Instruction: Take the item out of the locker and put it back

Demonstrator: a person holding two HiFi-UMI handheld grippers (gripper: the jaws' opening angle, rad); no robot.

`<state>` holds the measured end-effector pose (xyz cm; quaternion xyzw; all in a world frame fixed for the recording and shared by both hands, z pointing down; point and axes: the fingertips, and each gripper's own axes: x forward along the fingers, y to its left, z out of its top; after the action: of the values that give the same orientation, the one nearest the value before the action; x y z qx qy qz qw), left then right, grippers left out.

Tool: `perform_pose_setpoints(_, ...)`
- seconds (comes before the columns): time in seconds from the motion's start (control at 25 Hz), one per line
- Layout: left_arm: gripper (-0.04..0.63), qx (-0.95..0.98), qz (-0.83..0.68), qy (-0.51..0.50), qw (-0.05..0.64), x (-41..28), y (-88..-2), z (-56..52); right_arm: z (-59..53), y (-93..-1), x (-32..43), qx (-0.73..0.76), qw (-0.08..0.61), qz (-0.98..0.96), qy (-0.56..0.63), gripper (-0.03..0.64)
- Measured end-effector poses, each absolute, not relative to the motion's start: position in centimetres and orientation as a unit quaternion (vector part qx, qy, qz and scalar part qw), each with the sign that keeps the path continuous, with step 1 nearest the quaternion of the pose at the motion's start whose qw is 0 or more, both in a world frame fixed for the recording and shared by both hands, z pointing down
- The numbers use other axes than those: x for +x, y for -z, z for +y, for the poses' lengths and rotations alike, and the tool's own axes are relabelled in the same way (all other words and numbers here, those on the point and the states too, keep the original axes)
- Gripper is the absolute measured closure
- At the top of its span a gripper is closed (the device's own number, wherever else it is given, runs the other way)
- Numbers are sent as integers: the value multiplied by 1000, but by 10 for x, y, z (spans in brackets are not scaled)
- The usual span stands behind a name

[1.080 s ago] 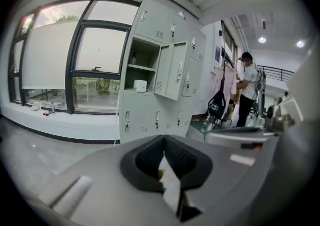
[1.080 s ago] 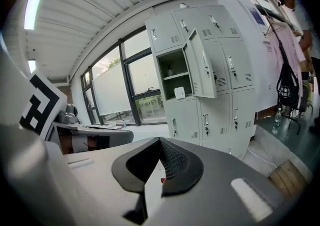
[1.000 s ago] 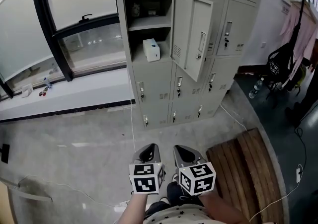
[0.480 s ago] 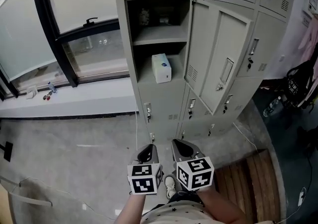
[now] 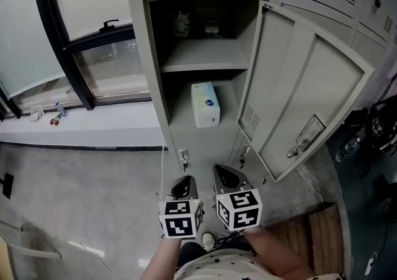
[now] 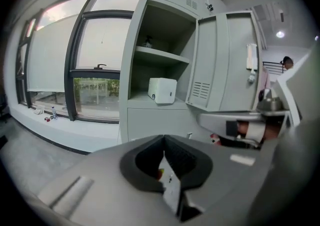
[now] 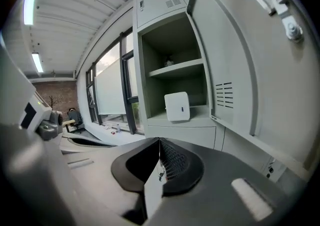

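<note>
A white box (image 5: pixel 205 103) lies on the lower shelf of the open grey locker (image 5: pixel 186 142). The box also shows in the left gripper view (image 6: pixel 162 89) and the right gripper view (image 7: pixel 177 106). The locker door (image 5: pixel 310 86) hangs open to the right. My left gripper (image 5: pixel 182 184) (image 6: pixel 163 142) and right gripper (image 5: pixel 224 176) (image 7: pixel 159 145) sit side by side low in the head view. They are well short of the locker and below the box's shelf. Both are shut with nothing between their jaws.
The upper shelf holds a small jar-like object (image 5: pixel 181 23) at the back. A window sill (image 5: pixel 56 114) with small items runs along the left. A wooden bench (image 5: pixel 310 235) lies at the lower right, and a dark bag (image 5: pixel 381 130) and a bottle (image 5: pixel 348 147) beyond the door.
The locker has grown larger and nearer in the head view, and both grippers have come closer to it. Both stay shut and empty; the box has not moved.
</note>
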<state>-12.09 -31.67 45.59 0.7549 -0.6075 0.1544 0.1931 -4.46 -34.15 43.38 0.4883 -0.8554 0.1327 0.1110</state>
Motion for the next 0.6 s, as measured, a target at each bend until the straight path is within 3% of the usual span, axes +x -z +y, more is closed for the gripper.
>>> perform_pose_setpoints(0.28, 589, 757, -601, -165, 198, -129, -470, -351, -405, -428, -62, 500, 91, -852, -125, 333)
perform_pose_setpoints(0.6, 589, 761, -595, -155, 208, -143, -463, -392, -477, -410, -66, 548, 66, -829, -96, 210)
